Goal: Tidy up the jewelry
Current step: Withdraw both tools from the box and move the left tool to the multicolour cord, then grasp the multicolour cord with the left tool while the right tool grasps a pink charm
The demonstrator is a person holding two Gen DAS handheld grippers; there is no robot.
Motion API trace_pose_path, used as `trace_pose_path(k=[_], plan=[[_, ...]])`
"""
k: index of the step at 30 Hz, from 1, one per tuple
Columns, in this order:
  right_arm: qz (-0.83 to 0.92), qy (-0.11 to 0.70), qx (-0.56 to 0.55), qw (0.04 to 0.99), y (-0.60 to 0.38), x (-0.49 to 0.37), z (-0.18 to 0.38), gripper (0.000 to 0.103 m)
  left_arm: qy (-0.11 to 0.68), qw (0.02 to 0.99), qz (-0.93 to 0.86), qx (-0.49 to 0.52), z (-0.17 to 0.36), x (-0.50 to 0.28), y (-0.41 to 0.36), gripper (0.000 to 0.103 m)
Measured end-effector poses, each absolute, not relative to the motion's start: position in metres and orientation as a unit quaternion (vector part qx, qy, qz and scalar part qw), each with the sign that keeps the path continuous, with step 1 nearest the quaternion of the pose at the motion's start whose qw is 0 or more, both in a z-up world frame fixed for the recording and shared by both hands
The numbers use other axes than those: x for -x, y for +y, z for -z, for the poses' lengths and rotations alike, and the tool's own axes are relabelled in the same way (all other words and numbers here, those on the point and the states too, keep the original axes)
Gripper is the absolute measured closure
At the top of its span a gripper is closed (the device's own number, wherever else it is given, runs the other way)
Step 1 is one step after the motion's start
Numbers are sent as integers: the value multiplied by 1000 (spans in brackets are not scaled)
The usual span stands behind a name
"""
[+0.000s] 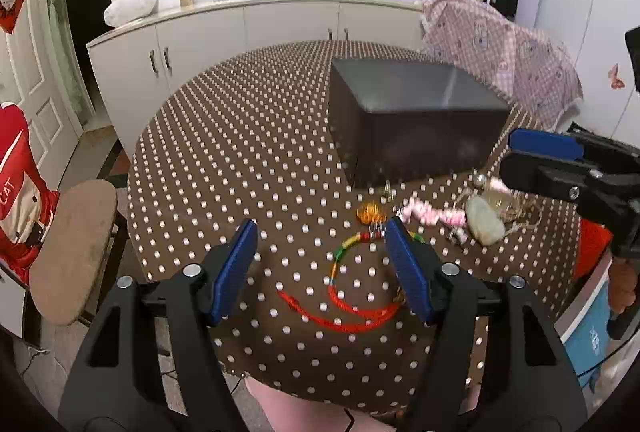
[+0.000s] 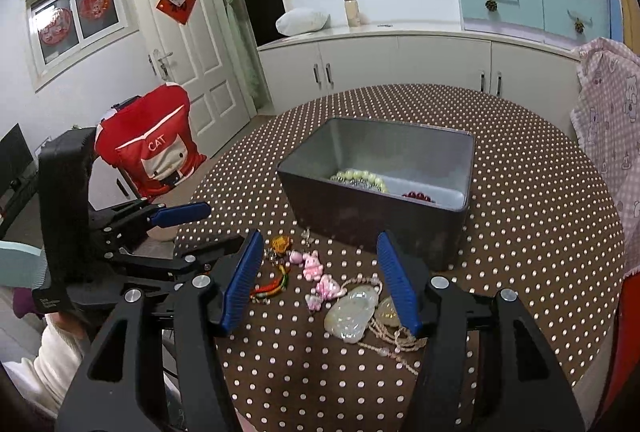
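Both grippers are hovering with their blue, ribbed pads parted and nothing between them. Left gripper (image 1: 320, 264) is hanging over a red cord bracelet (image 1: 352, 316), a thin woven loop with green and yellow wrapping near one end; the gripper's right finger (image 1: 408, 272) is covering part of the loop. Right gripper (image 2: 318, 280) is hanging over the rest of the jewelry, all of it lying on the tabletop (image 2: 540, 232) just in front of the box (image 2: 376, 207).

That box is a dark, rectangular, smooth-sided tin with a dull grey metal lining. Inside it, pale green beads (image 2: 360, 177) and dark red beads (image 2: 418, 196) are lying against the near wall, which is hiding most of both strands.

In front of the box, a small amber, glassy charm (image 2: 280, 244) is sitting beside a string of pink, glossy animal-shaped beads (image 2: 320, 276). Next to these, a milky, carved oval pendant (image 2: 352, 314) is resting on a beige knotted cord (image 2: 396, 340), partly hidden behind the right gripper's finger. A second, yellowish pendant (image 2: 387, 312) is mostly covered too.

A brown cloth with raised white dots is covering the round tabletop. Motion blur is softening the left view.
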State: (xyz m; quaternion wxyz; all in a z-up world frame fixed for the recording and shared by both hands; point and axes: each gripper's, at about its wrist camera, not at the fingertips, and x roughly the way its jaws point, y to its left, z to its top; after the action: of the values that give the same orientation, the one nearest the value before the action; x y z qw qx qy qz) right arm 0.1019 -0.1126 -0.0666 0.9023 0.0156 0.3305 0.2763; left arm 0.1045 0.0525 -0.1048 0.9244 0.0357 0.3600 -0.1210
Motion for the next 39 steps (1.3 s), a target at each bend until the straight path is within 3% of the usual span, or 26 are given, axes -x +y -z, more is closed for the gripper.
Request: trace_pose_path(k=[1,3,5,9,12,14,16,19,29,35,39], plan=[[-278,333,-15,901,-112,-101,68,47,364,923,123,-38,107,-104,53,57],[-279,337,-14,899,-111,-100,71,47,374,918,124,-41,112,-103,50,68],[-280,341,-13,897,-109,-99,74,47,380,916,124,-39,116,-103,48,71],[-285,346,-10,894,-106,-94,79,47,373,919,114,-51,119,-100,46,91],[-290,347,-3,892,-102,-89,82,47,370,923,99,-39,119,-100,53,96],[-293,345,7,892,-98,-85,85,50,363,927,92,-25,117,-99,59,97],[-300,349,18,888,-92,-83,90,63,353,931,96,-9,114,-96,65,97],[-304,357,25,883,-86,-83,97,69,339,936,93,-1,109,-91,71,97],[-261,372,46,890,-86,-92,111,77,350,929,117,1,113,-92,72,96],[-242,362,61,898,-84,-96,114,92,367,923,116,-4,121,-100,70,95],[-244,365,52,897,-88,-97,114,93,368,921,124,-3,122,-105,68,81]])
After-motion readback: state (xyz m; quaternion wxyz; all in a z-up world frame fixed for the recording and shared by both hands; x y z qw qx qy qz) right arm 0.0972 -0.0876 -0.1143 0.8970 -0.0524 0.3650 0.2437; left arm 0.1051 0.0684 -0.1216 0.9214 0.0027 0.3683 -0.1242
